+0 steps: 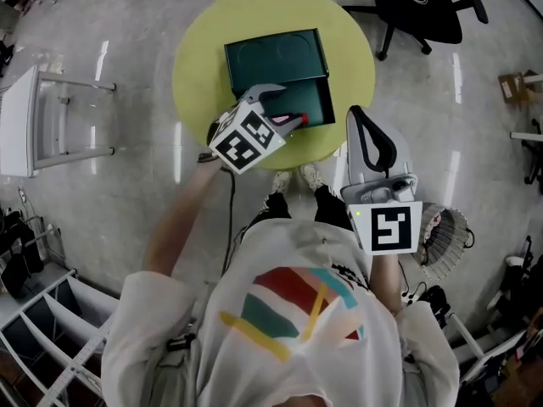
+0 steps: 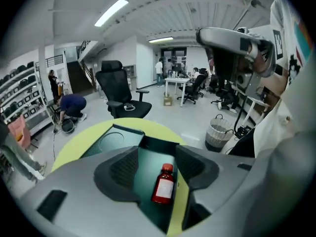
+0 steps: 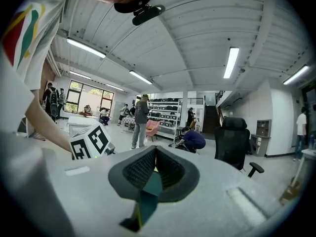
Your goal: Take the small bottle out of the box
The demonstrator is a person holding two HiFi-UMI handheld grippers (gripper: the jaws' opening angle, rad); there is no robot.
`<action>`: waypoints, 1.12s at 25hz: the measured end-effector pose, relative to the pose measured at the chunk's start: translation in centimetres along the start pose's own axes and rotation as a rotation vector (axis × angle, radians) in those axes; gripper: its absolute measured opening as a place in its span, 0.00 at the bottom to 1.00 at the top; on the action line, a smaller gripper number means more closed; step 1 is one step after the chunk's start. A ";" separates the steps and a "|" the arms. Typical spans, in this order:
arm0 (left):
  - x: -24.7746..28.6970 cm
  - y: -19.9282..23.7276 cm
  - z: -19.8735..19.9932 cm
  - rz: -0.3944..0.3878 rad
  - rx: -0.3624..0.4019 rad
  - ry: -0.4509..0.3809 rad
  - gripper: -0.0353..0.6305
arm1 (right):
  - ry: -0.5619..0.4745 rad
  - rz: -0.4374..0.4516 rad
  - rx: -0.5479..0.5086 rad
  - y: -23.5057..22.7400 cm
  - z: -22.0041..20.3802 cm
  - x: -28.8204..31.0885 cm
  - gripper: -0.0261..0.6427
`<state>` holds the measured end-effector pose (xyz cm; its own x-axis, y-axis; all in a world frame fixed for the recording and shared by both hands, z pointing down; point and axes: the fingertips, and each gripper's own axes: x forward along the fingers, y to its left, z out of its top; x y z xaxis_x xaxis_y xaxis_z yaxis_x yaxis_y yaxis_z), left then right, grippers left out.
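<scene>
Table: round yellow-green table on a pale glossy floor; carries only the box.
Box: dark green rectangular box, open; flat part w/ a pressed circle on the far side, open compartment on the near side; sits about mid-table, reaching toward the near edge.
Bottle: small red bottle w/ red cap and white label; lies on its side inside the box's near compartment, close to its right wall; cap points away from the left gripper; in head view only a bit of red shows beside that gripper.
Left gripper: grey left gripper w/ marker cube; over the near part of the box, angled down into it.
Left fingers: black ribbed fingers spread wide; bottle sits in the gap betw. them; neither pad touches it; nothing gripped.
Right gripper: grey right gripper w/ marker cube; off the table's near right side, close to the person's body; well apart from box and bottle.
Right fingers: black ribbed fingers narrow, tips meeting; nothing betw. them.
Person: white shirt w/ coloured stripes; stands at the table's near side.
Surroundings: black office chair far right; white frame stand left; wire wastebasket near right.
</scene>
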<state>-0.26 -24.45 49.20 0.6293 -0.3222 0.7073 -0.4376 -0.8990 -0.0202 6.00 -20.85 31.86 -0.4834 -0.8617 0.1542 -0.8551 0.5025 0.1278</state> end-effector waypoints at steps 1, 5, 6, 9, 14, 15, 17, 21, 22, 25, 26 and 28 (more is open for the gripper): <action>0.5 0.0 -0.7 -0.015 -0.008 0.023 0.39 | 0.010 0.003 0.005 0.1 -0.4 -0.1 0.05; 2.4 -0.5 -4.0 -0.091 0.000 0.150 0.39 | 0.048 0.010 0.016 0.5 -1.5 -0.5 0.05; 3.0 -0.6 -4.8 -0.118 0.008 0.186 0.39 | 0.053 0.011 0.016 0.5 -1.7 -0.5 0.05; 4.5 -1.0 -6.9 -0.203 0.045 0.283 0.39 | 0.065 0.021 0.015 0.4 -2.3 -0.7 0.05; 6.4 -1.1 -9.5 -0.319 0.071 0.413 0.39 | 0.100 0.046 0.013 0.5 -3.5 -1.1 0.05; 6.6 -1.2 -9.7 -0.350 0.053 0.427 0.39 | 0.106 0.049 0.010 0.6 -3.7 -1.2 0.05; 6.9 -1.5 -10.0 -0.418 -0.004 0.451 0.39 | 0.114 0.054 0.012 0.7 -4.0 -1.3 0.05; 7.0 -1.2 -10.9 -0.488 -0.056 0.521 0.39 | 0.131 0.068 0.030 0.9 -4.5 -1.5 0.05; 7.0 -1.0 -11.3 -0.491 -0.045 0.542 0.39 | 0.135 0.070 0.029 0.9 -4.6 -1.5 0.05; 7.3 -1.1 -11.8 -0.512 -0.033 0.574 0.39 | 0.147 0.076 0.028 0.9 -5.1 -1.5 0.05; 7.4 -1.1 -11.8 -0.518 -0.031 0.581 0.39 | 0.149 0.078 0.029 0.9 -5.2 -1.5 0.05; 7.6 -1.2 -11.9 -0.520 -0.013 0.601 0.39 | 0.152 0.081 0.029 1.0 -5.4 -1.4 0.05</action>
<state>-2.62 -22.31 63.01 0.3023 0.3564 0.8841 -0.1926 -0.8855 0.4228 6.82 -18.81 37.07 -0.5190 -0.7967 0.3095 -0.8205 0.5659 0.0809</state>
